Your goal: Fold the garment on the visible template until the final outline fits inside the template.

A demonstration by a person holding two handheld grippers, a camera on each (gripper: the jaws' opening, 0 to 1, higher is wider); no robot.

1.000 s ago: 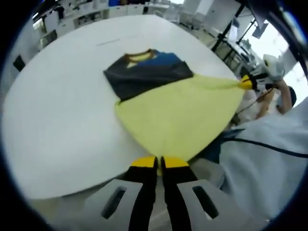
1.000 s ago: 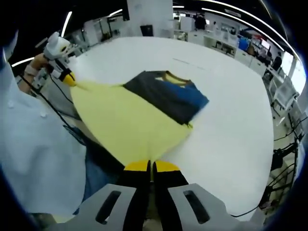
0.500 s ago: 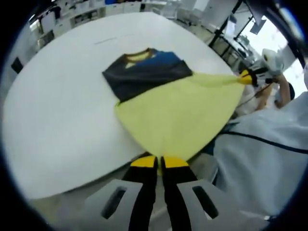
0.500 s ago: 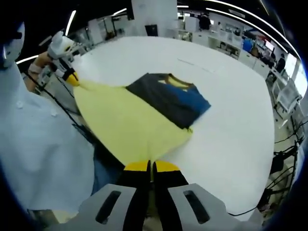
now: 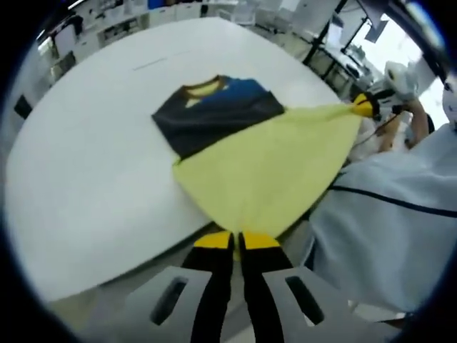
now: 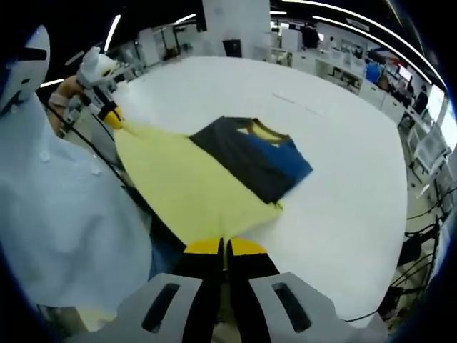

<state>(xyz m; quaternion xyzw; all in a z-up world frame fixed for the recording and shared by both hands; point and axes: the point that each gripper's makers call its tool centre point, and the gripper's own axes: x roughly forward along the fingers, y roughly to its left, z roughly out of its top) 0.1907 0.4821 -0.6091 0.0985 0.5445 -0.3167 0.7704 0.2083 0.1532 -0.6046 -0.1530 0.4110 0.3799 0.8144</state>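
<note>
Garment [image 5: 246,153] lay on the white table [image 5: 86,164], and we use that table as our landmark throughout. It was a shirt in 3 colours: a dark grey upper part with a blue patch and a yellow collar resting flat near the middle of the table, and a broad yellow lower part that stretched from there out past the table's near edge. In the left gripper view we saw the left gripper [image 5: 237,241] just off that near edge, its 2 yellow-tipped jaws pressed together on 1 corner of the yellow hem, which ran straight into them. In the right gripper view the right gripper [image 6: 224,247] sat likewise just beyond the table's edge, jaws closed tight on the other hem corner [image 6: 228,225]. Between the 2 grips the yellow cloth was pulled taut and lifted off the table edge, fanning out wide. Each gripper also appeared in the other's view, held in a gloved hand [image 6: 91,71] beside the table. A person's pale blue sleeve [image 5: 385,214] hung close to the near edge of the table. We could not make out any template outline on the table.
</note>
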